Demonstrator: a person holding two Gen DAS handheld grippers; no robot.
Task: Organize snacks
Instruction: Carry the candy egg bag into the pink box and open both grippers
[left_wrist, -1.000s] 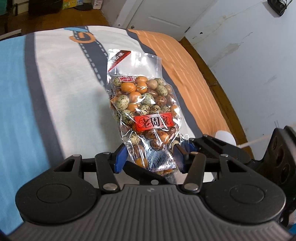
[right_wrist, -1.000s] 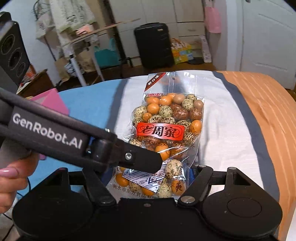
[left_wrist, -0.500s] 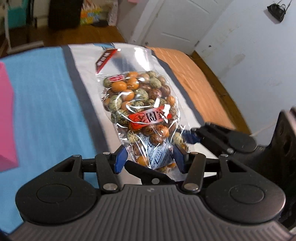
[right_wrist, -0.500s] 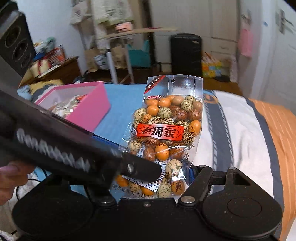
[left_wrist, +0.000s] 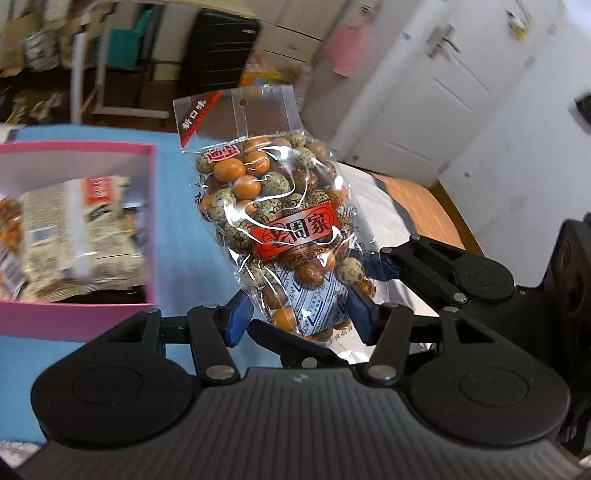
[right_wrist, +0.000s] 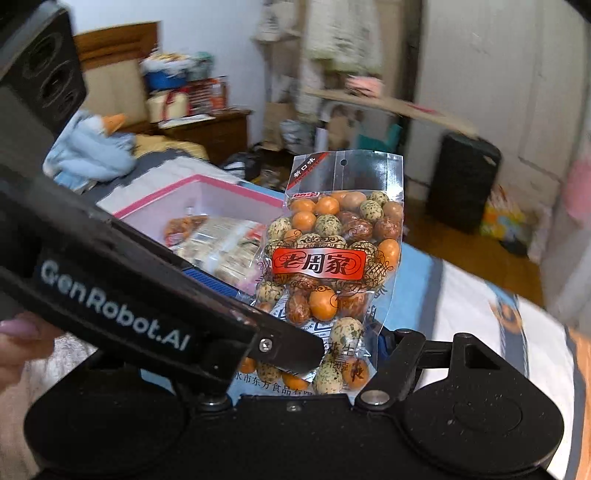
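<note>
Bag of coated peanuts (left_wrist: 284, 236): clamped at bottom by both left gripper (left_wrist: 299, 314) and right gripper (right_wrist: 332, 354) jaws, carried off bed, now beside pink box (left_wrist: 74, 317); drop-in looks imminent.

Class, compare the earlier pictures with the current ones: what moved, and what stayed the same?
Both hand-held grippers, left and right, carried the bag of coated peanuts leftward toward the pink box, which came into view holding snack packets. Both grips on the bag's lower end stayed unchanged.
</note>
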